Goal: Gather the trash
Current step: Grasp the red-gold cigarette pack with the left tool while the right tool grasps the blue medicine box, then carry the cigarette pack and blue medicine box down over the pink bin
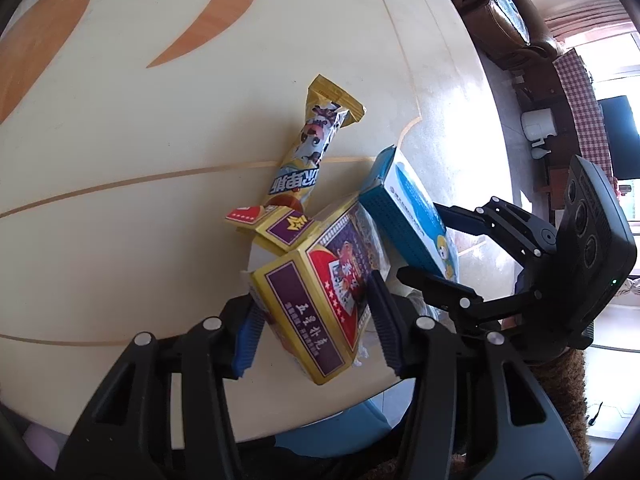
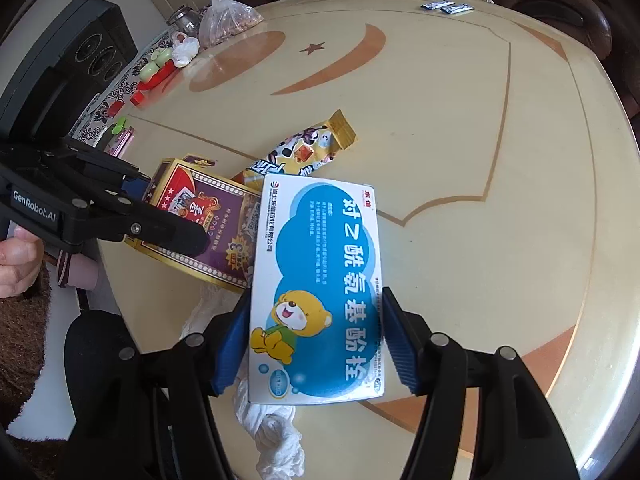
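Crumpled tissue (image 2: 276,432), snack wrapper (image 2: 304,152) — sachets (image 2: 448,7) beyond

You are working in bright daylight. In the left wrist view it pours from the window (image 1: 616,76) at the upper right, blown out to white, and throws glare across the glossy table (image 1: 120,140) beside it. Both views bend strongly at the rims, with black corners. The centres are sharp; printed text reads clearly. Shadows stay soft.
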Demonstrator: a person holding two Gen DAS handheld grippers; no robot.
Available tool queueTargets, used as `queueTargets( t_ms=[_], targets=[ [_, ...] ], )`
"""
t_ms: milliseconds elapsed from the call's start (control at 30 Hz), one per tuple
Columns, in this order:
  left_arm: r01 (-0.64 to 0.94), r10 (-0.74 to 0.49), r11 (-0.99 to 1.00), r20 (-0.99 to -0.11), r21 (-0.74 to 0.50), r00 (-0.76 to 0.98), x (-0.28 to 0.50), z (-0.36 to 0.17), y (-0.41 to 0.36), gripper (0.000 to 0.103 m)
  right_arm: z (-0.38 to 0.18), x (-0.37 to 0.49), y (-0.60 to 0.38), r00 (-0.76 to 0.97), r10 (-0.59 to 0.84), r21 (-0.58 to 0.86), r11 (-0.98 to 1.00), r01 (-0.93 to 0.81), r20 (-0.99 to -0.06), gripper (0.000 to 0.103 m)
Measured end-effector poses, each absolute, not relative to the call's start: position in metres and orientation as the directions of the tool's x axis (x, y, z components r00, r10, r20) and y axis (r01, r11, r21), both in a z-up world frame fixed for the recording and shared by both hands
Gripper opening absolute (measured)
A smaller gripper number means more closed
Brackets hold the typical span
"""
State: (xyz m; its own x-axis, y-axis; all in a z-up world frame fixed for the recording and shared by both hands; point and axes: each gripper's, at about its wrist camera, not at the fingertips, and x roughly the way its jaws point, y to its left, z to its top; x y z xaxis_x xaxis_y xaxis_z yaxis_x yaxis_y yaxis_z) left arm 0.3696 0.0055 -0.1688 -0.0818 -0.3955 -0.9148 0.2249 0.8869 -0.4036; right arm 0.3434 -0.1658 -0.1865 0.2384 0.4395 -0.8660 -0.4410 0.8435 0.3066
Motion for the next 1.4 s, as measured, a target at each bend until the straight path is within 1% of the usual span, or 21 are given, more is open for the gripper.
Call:
queueTargets(
  t_ms=[133,167,233,367,933,1300,1400],
  targets=[
    [0.218,-0.429,0.875,-0.901,-0.433,-0.065,0.366,-0.163,0.010,0.037,-0.180,0.342,-0.171,0.267,0.424,0.288,0.857,-0.427,-0.865,0.060],
    [0.220,-0.429,0.875,-0.902,-0.430,-0.056,0.365,-0.160,0.010,0.036,-0.179,0.340,-0.174,0.274,0.417,0.280,0.861,-0.425,-0.866,0.060],
    [0.230,-0.428,0.875,-0.902,-0.427,-0.047,0.362,-0.156,0.010,0.029,-0.177,0.339,-0.176,0.284,0.407,0.268,0.866,-0.421,-0.868,0.060],
    [0.245,-0.417,0.877,-0.908,-0.413,-0.036,0.356,-0.150,0.005,0.021,-0.171,0.335,-0.181,0.301,0.399,0.261,0.875,-0.408,-0.866,0.060],
    [0.316,-0.365,0.892,-0.927,-0.324,0.081,0.315,-0.100,-0.001,0.021,-0.119,0.298,-0.191,0.394,0.339,0.175,0.902,-0.395,-0.855,0.060],
    [0.403,-0.297,0.892,-0.937,-0.204,0.182,0.253,-0.059,-0.022,0.021,-0.072,0.246,-0.190,0.459,0.293,0.116,0.920,-0.374,-0.839,0.060],
    [0.404,-0.281,0.898,-0.933,-0.174,0.223,0.228,-0.051,-0.019,0.021,-0.060,0.227,-0.188,0.478,0.282,0.095,0.921,-0.378,-0.832,0.060]
  ],
)
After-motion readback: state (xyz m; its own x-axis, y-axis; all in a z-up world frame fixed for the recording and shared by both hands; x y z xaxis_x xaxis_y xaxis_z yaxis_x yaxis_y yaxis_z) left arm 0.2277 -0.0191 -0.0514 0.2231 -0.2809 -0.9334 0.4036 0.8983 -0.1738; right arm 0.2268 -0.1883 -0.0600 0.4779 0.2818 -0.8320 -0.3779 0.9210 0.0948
